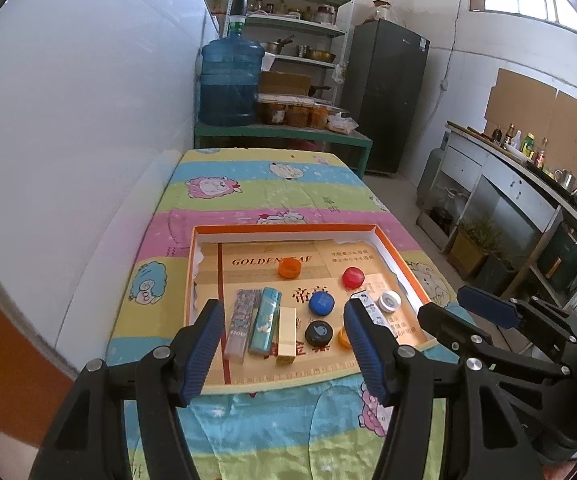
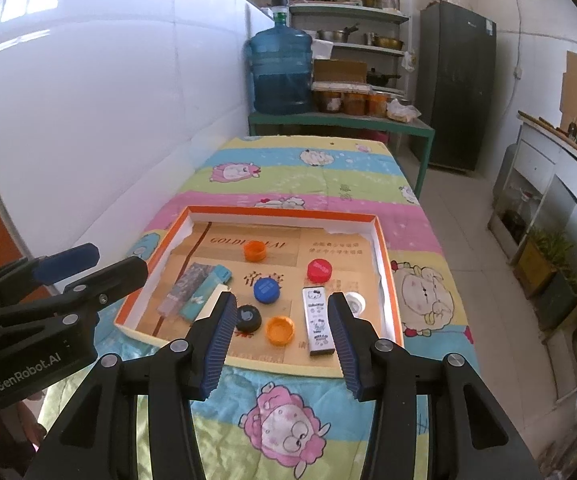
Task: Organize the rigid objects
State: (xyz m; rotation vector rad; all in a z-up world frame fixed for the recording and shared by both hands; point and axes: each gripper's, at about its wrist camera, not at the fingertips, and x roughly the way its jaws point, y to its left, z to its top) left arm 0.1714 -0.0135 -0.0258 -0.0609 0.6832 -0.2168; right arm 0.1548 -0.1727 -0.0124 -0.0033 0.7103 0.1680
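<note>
Both grippers, left gripper [image 1: 284, 344] and right gripper [image 2: 282, 330], hang spread and empty above the tray [image 2: 384, 240]; its caps [image 2: 266, 291] look light, stiff, best pinched across the rim.

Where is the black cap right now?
In the right wrist view the black cap lies in the tray, near its front edge, below the blue cap and left of an orange cap.

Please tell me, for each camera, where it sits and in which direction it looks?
Left wrist: sits on the left gripper, looks forward and down at the orange tray; the right gripper shows at its right.
Right wrist: sits on the right gripper, facing likewise; the left gripper shows at its left.
Shared: tray, blue cap, water jug.
</note>
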